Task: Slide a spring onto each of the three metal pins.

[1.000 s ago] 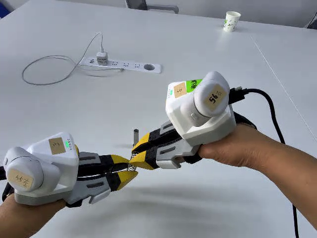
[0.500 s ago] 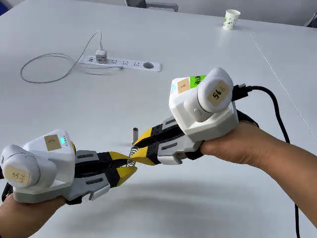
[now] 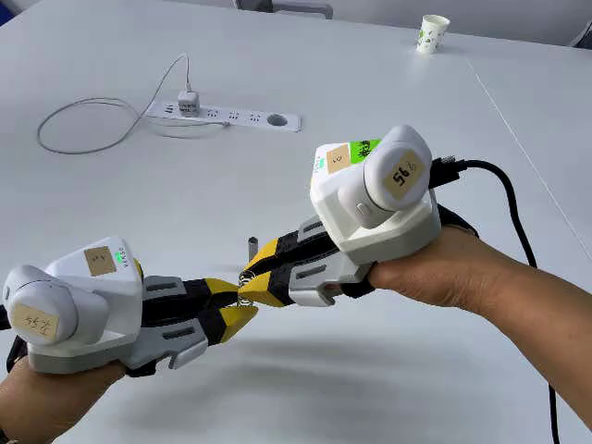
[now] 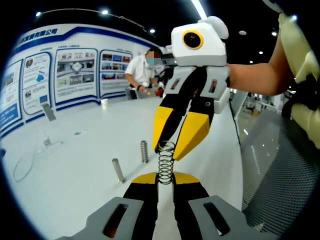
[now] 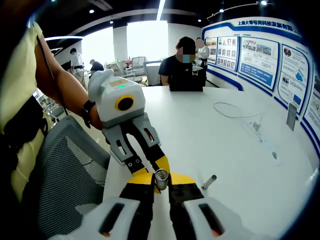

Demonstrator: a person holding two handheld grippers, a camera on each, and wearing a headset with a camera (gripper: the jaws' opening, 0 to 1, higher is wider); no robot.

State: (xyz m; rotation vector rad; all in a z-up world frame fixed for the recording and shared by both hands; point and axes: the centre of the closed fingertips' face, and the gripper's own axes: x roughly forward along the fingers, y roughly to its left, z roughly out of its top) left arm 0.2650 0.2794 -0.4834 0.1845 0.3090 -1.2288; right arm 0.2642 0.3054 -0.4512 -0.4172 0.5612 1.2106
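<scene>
From the head view, the left tongs (image 3: 236,303) and the right tongs (image 3: 248,282) meet tip to tip low over the white counter (image 3: 370,83). The spring (image 3: 246,298) is caught between them, and an upright pin (image 3: 253,248) stands just behind the tips. A power strip (image 3: 222,117) and a paper cup (image 3: 433,35) sit well apart from the work.

In the left gripper view, the left tongs (image 4: 160,181) are drawn narrow on the spring's (image 4: 166,161) lower end. The coil stands up from them into the right tongs (image 4: 169,150), which close narrowly around its top. It looks like a handover, though I cannot tell which pair carries the load. Beyond them on the counter stand a bare pin (image 4: 118,170) and, just past it, a loaded pin (image 4: 144,151) that already wears a coil.

In the right gripper view, the spring (image 5: 160,179) is seen end-on, pinched between the right tongs' own yellow tips, with the left tongs (image 5: 150,169) pressing in from above. A pin (image 5: 209,181) is near, off to the side.

To do this step well, I would have one pair take a firm hold near one end of the spring before the other lets go — a light coil can flick away. The hold should leave the bore open. Then line the spring's axis up with the bare pin, lower it straight down, and release once the coil is well down the pin.
</scene>
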